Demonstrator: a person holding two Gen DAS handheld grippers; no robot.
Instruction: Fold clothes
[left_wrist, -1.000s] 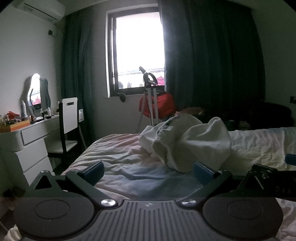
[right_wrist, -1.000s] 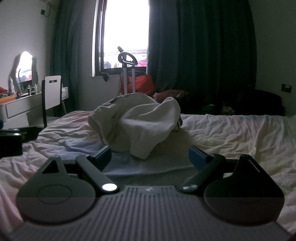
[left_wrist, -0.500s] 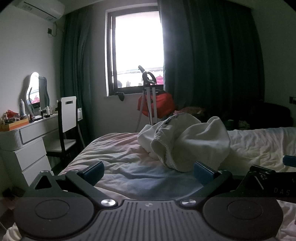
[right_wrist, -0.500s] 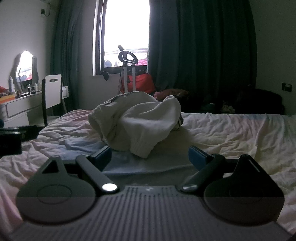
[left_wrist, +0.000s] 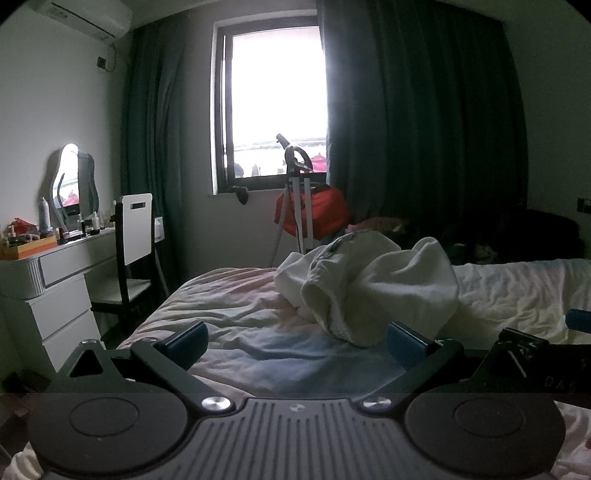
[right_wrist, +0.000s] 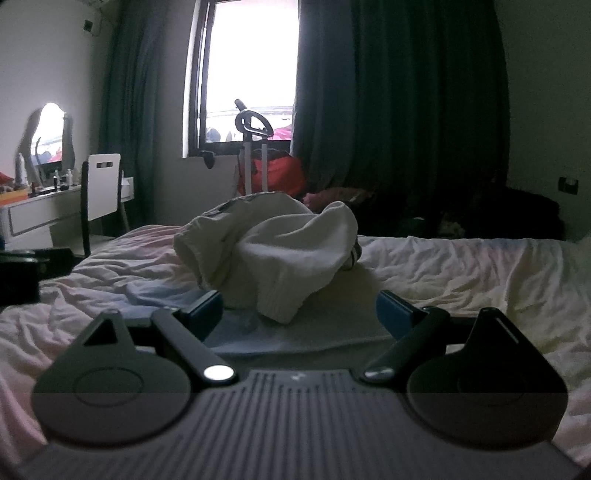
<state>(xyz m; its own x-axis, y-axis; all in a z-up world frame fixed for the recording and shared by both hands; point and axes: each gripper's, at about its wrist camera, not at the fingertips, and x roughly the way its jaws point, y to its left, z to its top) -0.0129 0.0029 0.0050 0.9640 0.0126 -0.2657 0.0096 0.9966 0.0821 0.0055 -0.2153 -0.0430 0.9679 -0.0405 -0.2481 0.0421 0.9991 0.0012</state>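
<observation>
Left gripper: jaws spread wide, nothing between them, held low over the bed near its front edge.
Right gripper: jaws likewise spread and empty, level with the left one; its body shows at the right edge of the left wrist view, so the two sit side by side.
Bed: rumpled pale sheet, with a bluish patch just ahead of both grippers.
White garment: a bunched, unfolded heap resting on the sheet, untouched by either gripper.
Key relation: the heap lies straight ahead of the right gripper, its hanging ribbed hem nearest that gripper's left finger; from the left gripper it sits ahead and to the right. The right hand looks nearer.
Long axis: I cannot tell; the cloth is too crumpled to read a length.
Stage: judged as the start, reaching in to grasp and spread it.
Beyond: red bag under the window, dark curtains.
</observation>
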